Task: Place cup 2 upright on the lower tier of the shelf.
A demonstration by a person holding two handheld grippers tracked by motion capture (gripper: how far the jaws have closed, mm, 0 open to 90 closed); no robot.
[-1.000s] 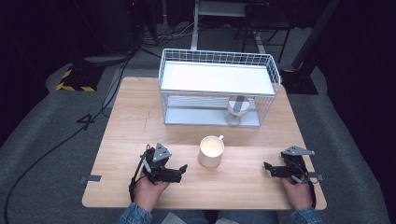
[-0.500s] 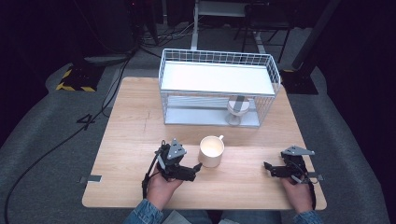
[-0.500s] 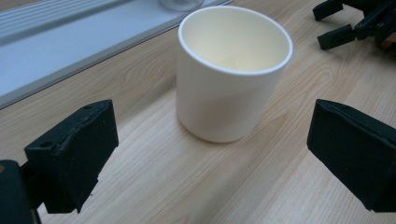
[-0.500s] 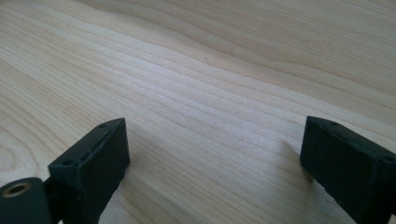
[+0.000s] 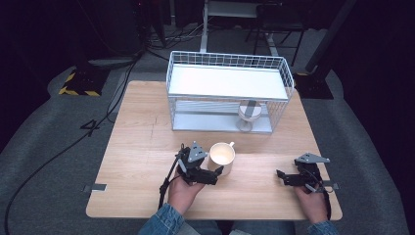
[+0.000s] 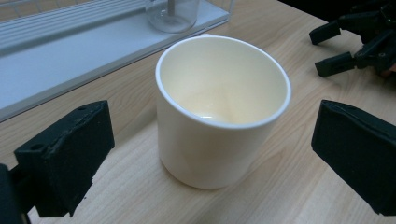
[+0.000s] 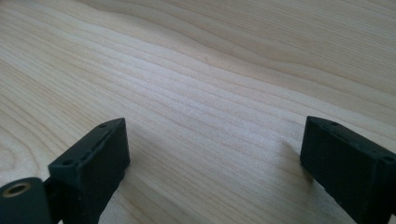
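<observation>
Pale wood grain runs across the table (image 5: 137, 147), which stands on grey carpet in a dark room with cables trailing over the floor behind it. Down at the left gripper (image 6: 210, 154), the two black jaws stand wide apart with the white mug (image 6: 219, 112) between them, and a gap of bare wood shows on each side, so neither pad presses on the mug's wall. That mug stands upright and empty near the middle of the table, its handle turned toward the far side, as the high view shows (image 5: 222, 155), with the left gripper (image 5: 215, 172) reaching in beside it from the near left. Over at the right gripper (image 7: 215, 154), the jaws are likewise parted, with nothing but table wood between them; from above, this gripper (image 5: 282, 176) lies low near the table's right front edge, well apart from the mug, pointing toward the centre. In the left gripper view it appears again in the upper right corner. Each gripper sits in a hand, and blue denim sleeves (image 5: 166, 223) come in from the bottom. Farther back stands a white wire rack (image 5: 230, 61) with a flat upper shelf, and under that shelf, toward the right end, a clear glass (image 5: 248, 115) stands upright on the rack's base; its foot also shows beyond the mug in the left gripper view
</observation>
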